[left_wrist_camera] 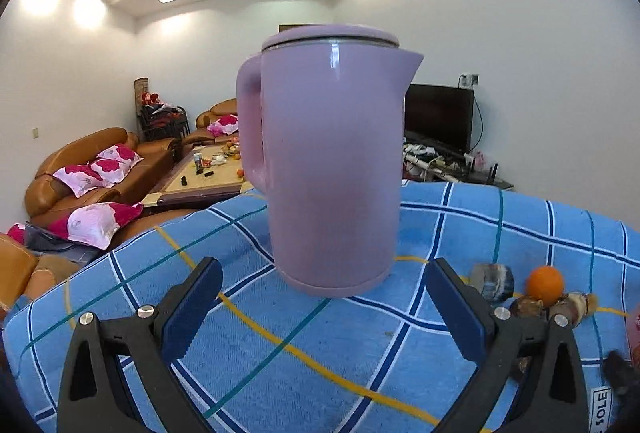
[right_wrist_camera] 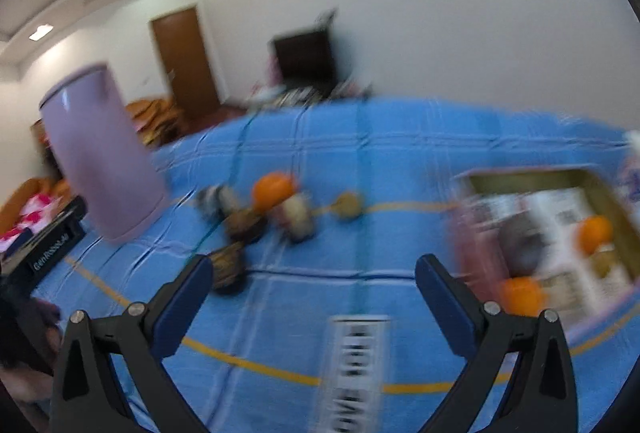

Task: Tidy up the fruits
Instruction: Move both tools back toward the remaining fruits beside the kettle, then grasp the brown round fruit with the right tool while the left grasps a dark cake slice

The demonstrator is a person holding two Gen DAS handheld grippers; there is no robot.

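Observation:
On the blue checked cloth (right_wrist_camera: 360, 161) lies a cluster of fruits: an orange (right_wrist_camera: 273, 188), several brown and pale fruits (right_wrist_camera: 294, 217) and one brown fruit (right_wrist_camera: 228, 267) near my right gripper's left finger. The orange (left_wrist_camera: 545, 283) and brown fruits (left_wrist_camera: 568, 307) also show in the left wrist view, at the right. An open box (right_wrist_camera: 592, 189) at the right holds two oranges (right_wrist_camera: 595, 231). My right gripper (right_wrist_camera: 314, 293) is open and empty above the cloth; the view is blurred. My left gripper (left_wrist_camera: 324, 297) is open and empty, facing a pink kettle (left_wrist_camera: 328, 169).
The pink kettle (right_wrist_camera: 102, 157) stands at the left of the cloth. A small dark wrapped item (left_wrist_camera: 493, 281) lies beside the fruits. A white label strip (right_wrist_camera: 354, 373) lies on the cloth in front. Sofas (left_wrist_camera: 92, 173), a coffee table and a TV (left_wrist_camera: 440, 115) are beyond the table edge.

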